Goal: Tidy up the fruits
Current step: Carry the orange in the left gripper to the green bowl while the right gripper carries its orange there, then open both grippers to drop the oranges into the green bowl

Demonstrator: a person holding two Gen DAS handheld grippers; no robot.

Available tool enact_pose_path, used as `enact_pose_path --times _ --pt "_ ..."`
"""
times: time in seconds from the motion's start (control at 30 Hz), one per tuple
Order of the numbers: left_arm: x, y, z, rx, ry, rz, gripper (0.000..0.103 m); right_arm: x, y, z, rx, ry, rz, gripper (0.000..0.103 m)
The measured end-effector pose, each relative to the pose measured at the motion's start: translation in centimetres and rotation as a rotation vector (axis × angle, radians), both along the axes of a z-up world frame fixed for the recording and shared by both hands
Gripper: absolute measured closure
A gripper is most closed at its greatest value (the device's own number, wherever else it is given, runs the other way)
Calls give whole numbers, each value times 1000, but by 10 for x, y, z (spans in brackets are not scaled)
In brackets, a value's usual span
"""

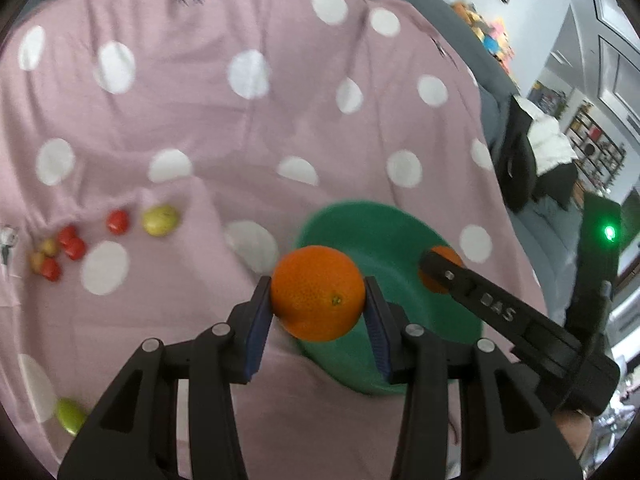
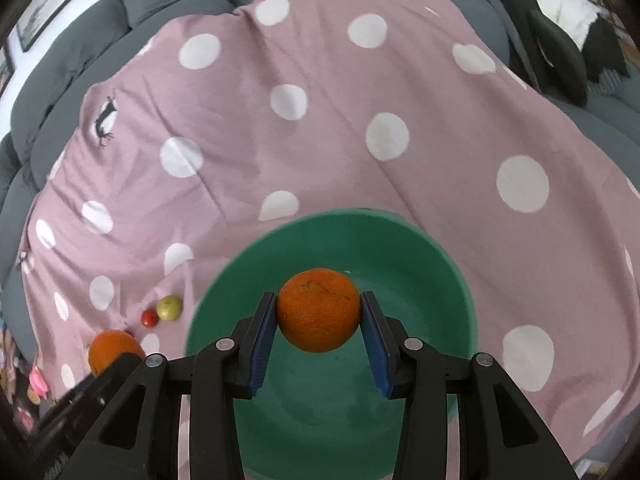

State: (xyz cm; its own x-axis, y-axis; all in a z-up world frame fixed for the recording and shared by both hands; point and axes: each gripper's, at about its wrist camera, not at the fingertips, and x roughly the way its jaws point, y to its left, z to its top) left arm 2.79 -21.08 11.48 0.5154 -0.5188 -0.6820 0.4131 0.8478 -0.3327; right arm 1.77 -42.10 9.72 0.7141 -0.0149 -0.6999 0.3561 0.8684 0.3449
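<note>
The left gripper [image 1: 319,304] has its blue-padded fingers [image 1: 258,320] clamped on an orange [image 1: 318,292], pads pressing both sides of the fruit. It hangs just over the near-left rim of a green bowl [image 1: 384,236]. The right gripper [image 2: 319,318] likewise pinches a second orange [image 2: 319,310] between its pads, held above the hollow of the same green bowl [image 2: 420,280]. In the left wrist view the right gripper [image 1: 440,276] reaches in over the bowl with its orange partly hidden behind a finger.

The bowl sits on a pink sheet with white dots [image 1: 240,120]. Well to the left lie a yellow-green fruit [image 1: 160,220], several small red fruits [image 1: 118,222] in a loose cluster, and a green fruit [image 1: 70,416] near the lower edge. Grey sofa cushions [image 2: 80,52] border the sheet.
</note>
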Motion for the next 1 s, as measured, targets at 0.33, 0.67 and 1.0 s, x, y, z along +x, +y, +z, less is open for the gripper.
enact_pose_path --times 0.33,0.67,1.0 --pt "-1 -32 -21 17 54 -79 60 1 -2 -5 16 36 -18 59" --pt "0 -32 -27 -35 119 -111 58 7 1 -9 11 81 -8 59" --pt "-5 11 -1 -114 119 -100 37 3 5 -1 37 22 2 47"
